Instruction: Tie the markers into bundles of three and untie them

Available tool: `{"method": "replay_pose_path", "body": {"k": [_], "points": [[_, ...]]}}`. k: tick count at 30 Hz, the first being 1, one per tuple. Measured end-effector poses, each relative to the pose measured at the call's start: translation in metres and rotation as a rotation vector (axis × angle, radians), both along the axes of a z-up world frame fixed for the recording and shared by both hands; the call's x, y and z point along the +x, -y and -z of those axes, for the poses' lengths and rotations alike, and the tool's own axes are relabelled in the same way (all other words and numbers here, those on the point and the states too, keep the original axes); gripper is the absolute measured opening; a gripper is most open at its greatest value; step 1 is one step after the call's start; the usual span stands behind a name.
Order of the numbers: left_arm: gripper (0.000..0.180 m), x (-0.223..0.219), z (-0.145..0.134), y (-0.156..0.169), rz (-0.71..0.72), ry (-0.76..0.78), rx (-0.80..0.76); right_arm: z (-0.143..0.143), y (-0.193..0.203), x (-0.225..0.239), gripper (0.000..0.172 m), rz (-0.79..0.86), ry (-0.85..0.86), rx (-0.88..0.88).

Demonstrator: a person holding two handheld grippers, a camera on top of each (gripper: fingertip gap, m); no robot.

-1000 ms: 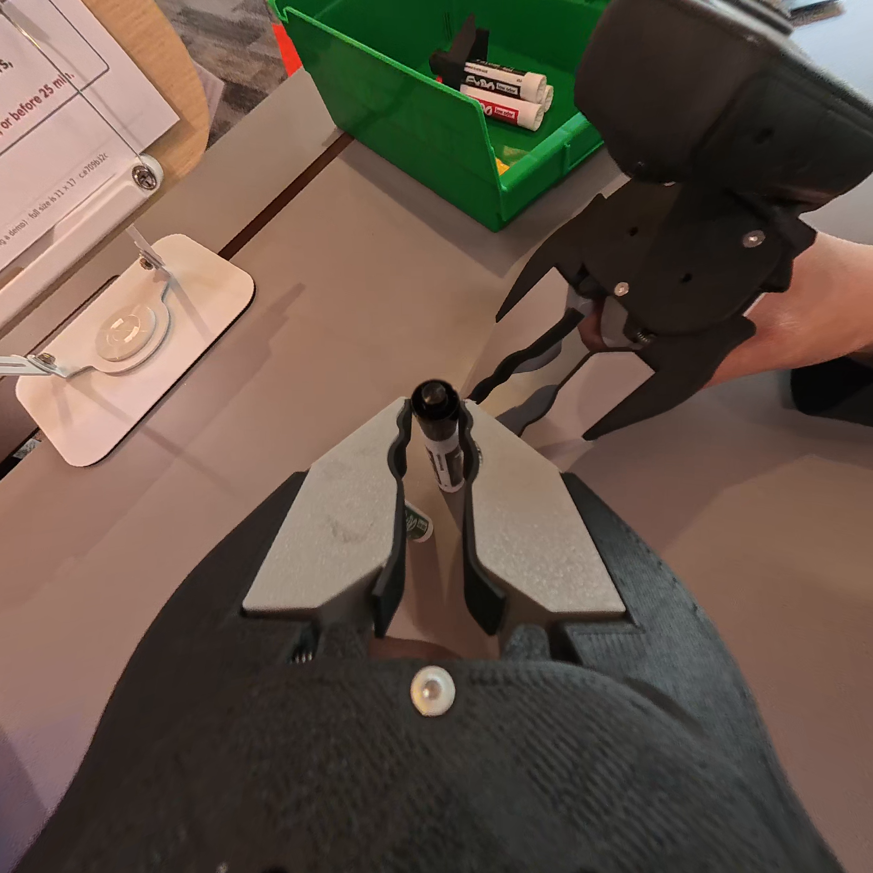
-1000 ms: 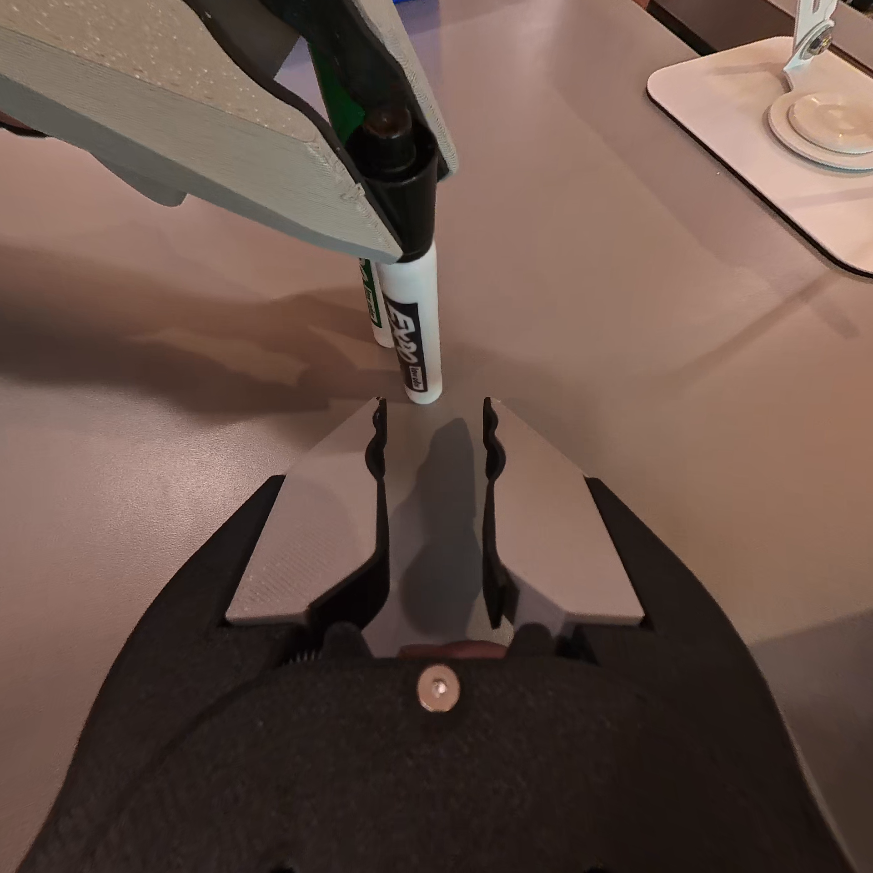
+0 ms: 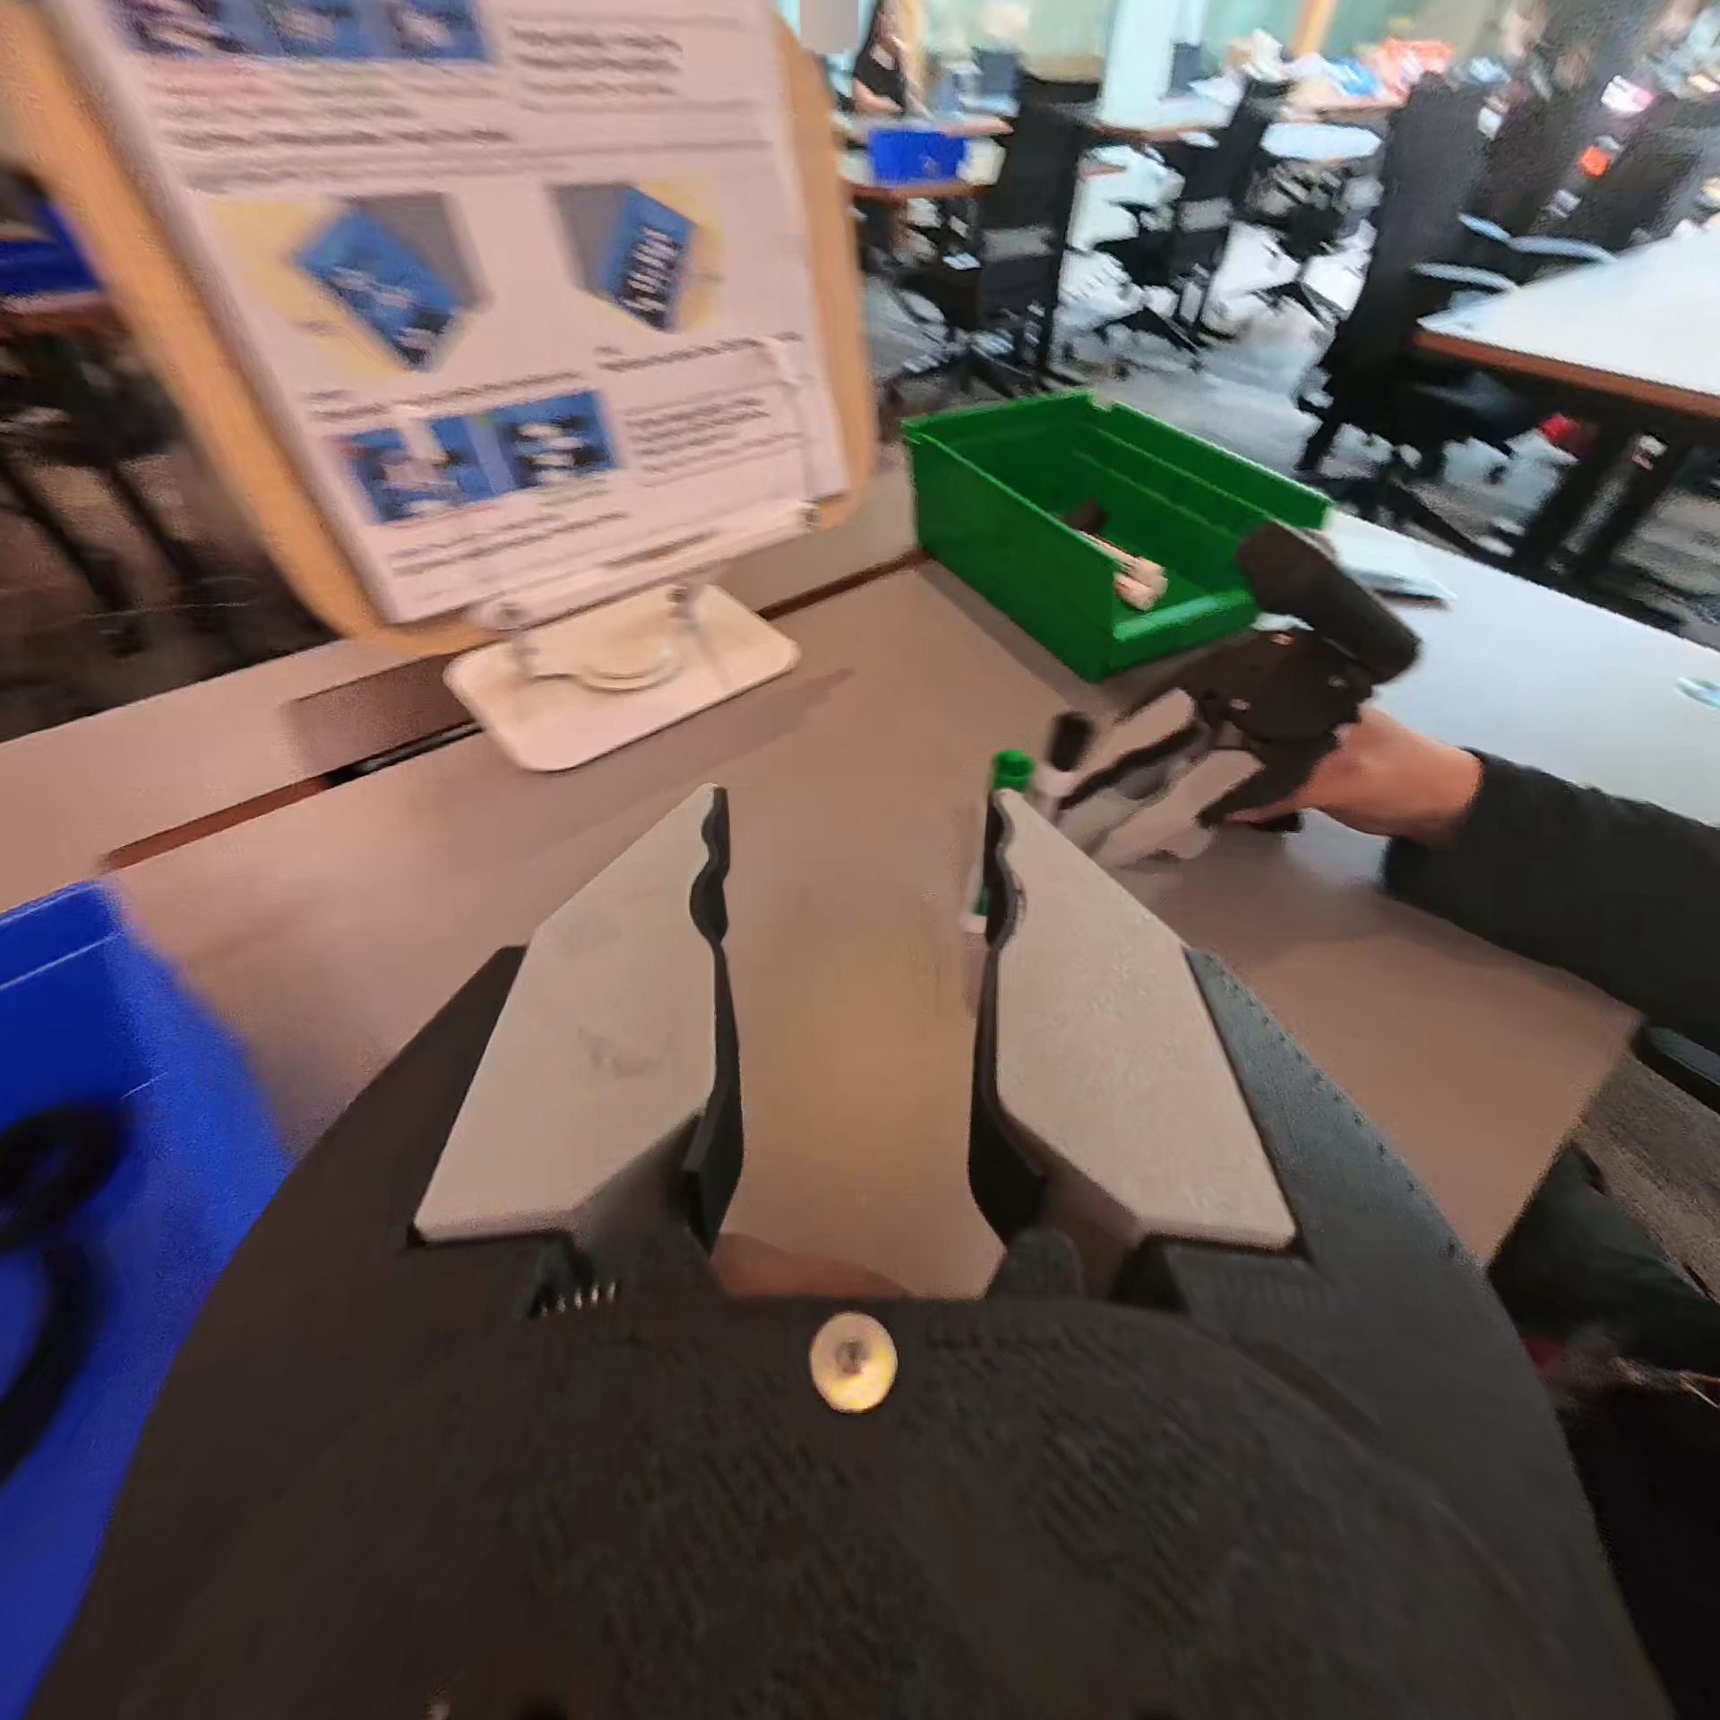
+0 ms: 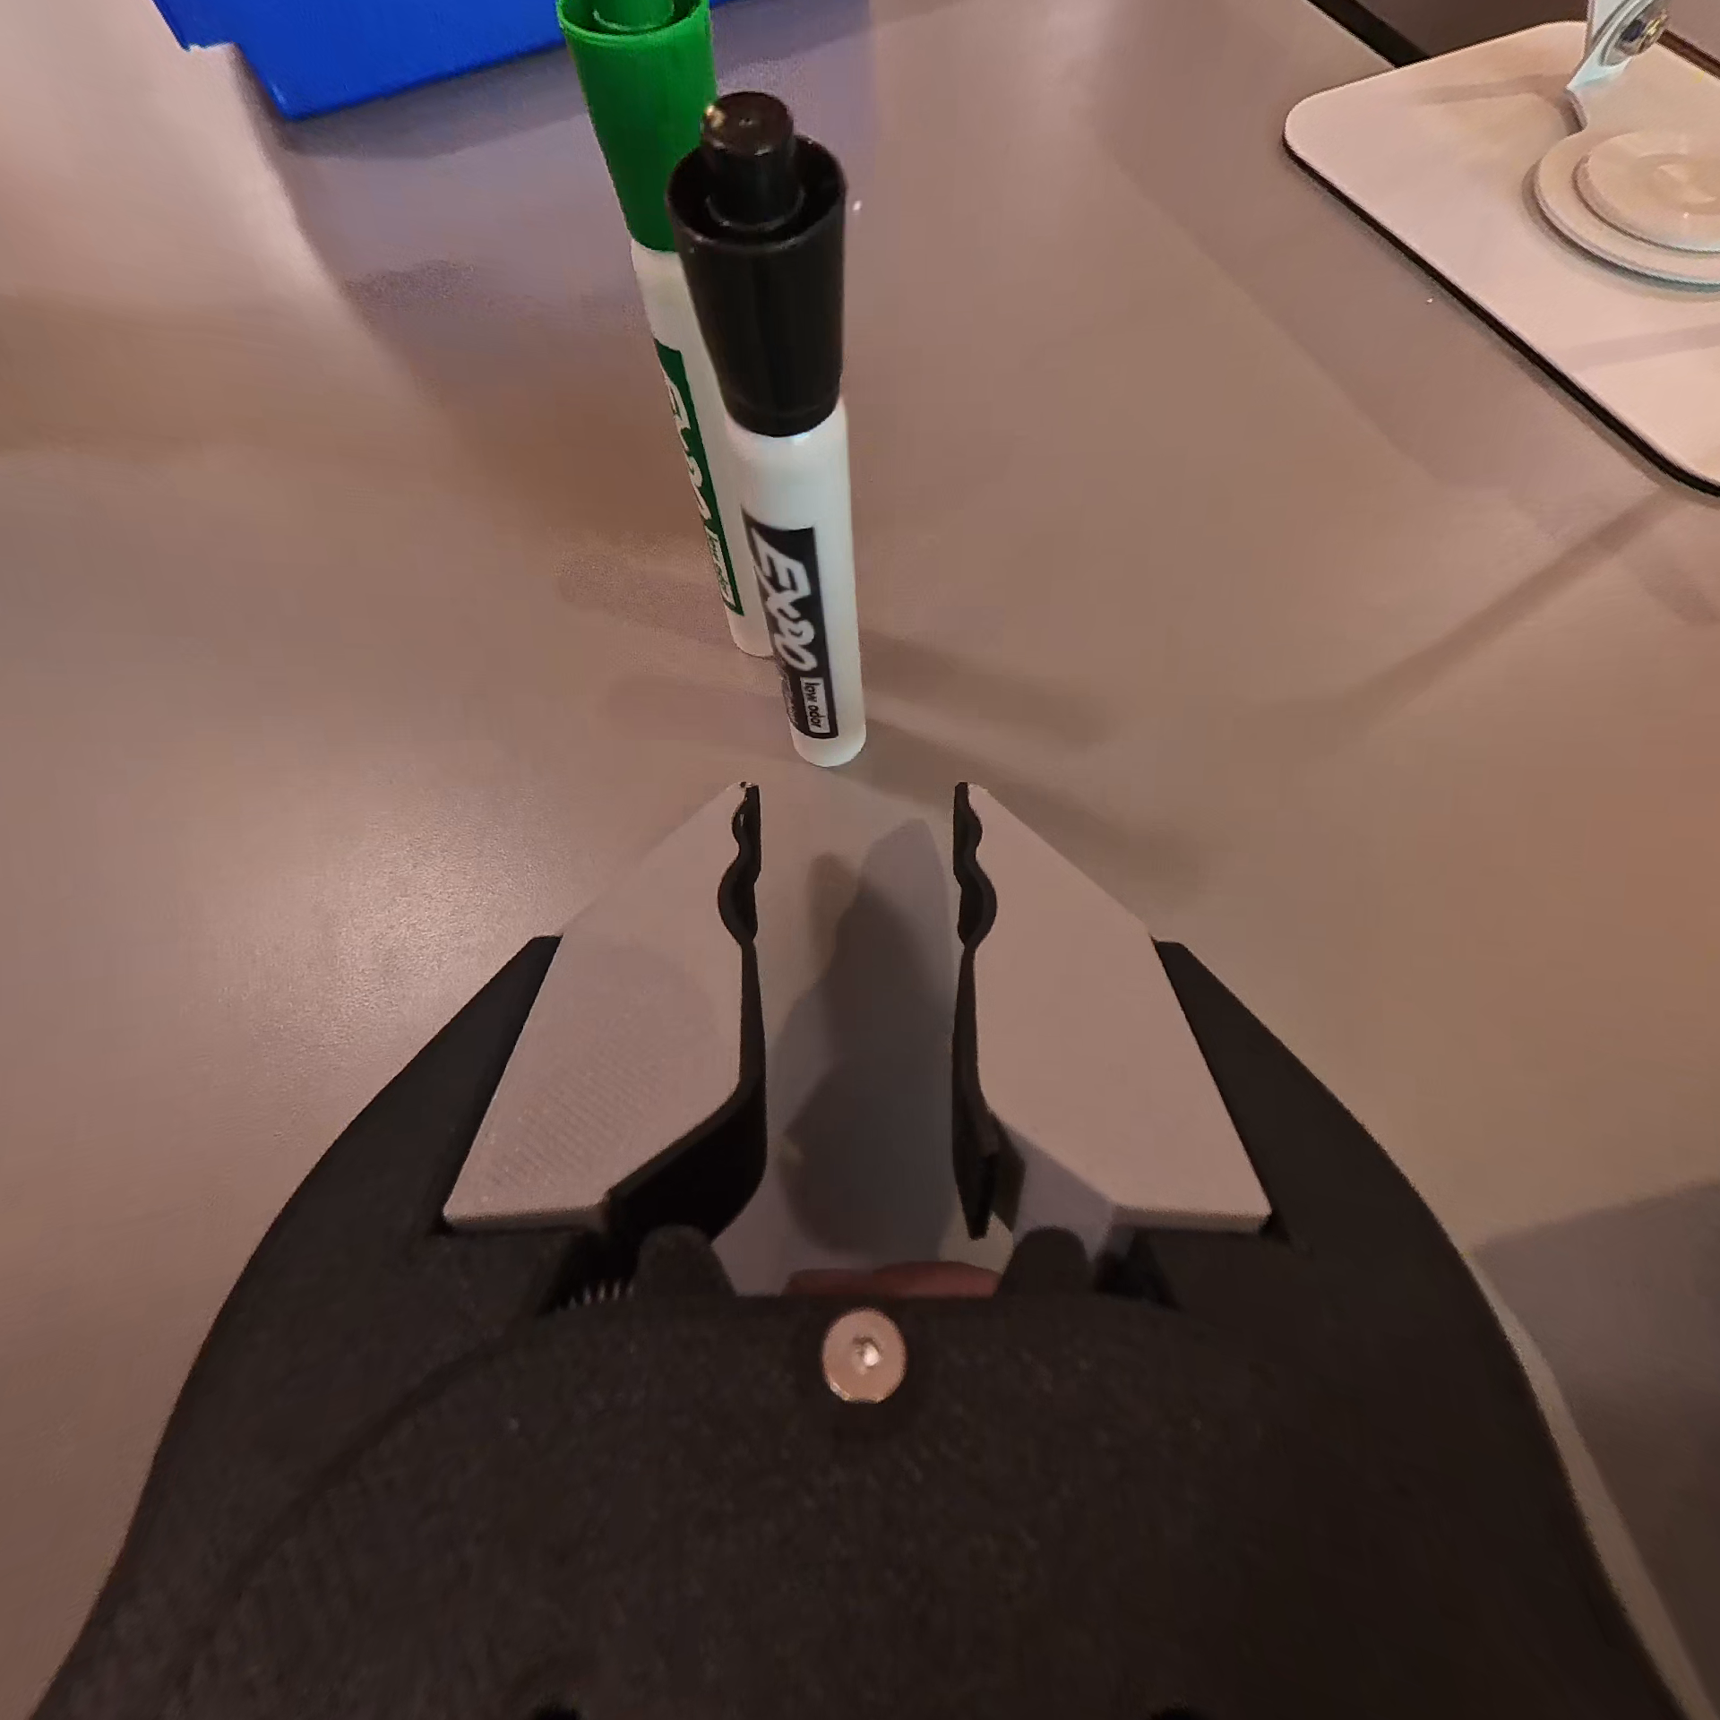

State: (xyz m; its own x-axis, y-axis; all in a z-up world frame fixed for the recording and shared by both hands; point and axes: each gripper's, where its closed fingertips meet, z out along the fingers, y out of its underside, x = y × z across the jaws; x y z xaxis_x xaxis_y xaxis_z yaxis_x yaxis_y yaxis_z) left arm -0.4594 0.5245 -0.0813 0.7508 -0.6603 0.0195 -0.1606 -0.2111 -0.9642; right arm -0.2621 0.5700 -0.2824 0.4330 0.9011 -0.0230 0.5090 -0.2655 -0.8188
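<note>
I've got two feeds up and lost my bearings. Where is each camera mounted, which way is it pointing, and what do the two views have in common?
Left wrist view: sits on the left claw, looking forward across the table toward a sign stand and the green bin; its open fingers, the right claw and a hand show.
Right wrist view: sits on the right claw, looking low at the black marker and green marker, both upright; its open fingers show.
Shared: both markers, the stand's base, the blue bin.

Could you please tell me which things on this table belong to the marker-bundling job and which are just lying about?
Job: black-capped marker and green-capped marker, standing upright together; green bin holding more markers.

Lying about: blue bin, instruction sheet on its white stand base.
</note>
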Motion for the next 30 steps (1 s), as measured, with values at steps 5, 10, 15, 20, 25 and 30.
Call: {"method": "replay_pose_path", "body": {"k": [5,10,15,20,25,30], "points": [[0.054,-0.128,0.002,-0.003,-0.245,0.107,-0.007,-0.002,-0.002,0.004,0.039,0.016,-0.019,-0.009],[0.057,-0.211,0.06,-0.017,-0.434,0.141,-0.08,-0.008,0.0,0.007,0.042,0.017,-0.055,0.018],[0.063,-0.23,0.111,-0.035,-0.437,0.073,-0.175,-0.021,0.002,0.009,0.046,0.005,-0.153,0.021],[0.061,-0.217,0.148,-0.047,-0.303,-0.042,-0.245,-0.03,-0.003,0.015,0.048,0.006,-0.302,-0.145],[0.057,-0.206,0.166,-0.055,-0.197,-0.27,-0.368,-0.045,-0.002,0.02,0.046,-0.022,-0.454,-0.231],[0.044,-0.202,0.192,-0.06,-0.146,-0.488,-0.566,-0.052,0.008,0.018,0.033,-0.072,-0.453,-0.165]]}}
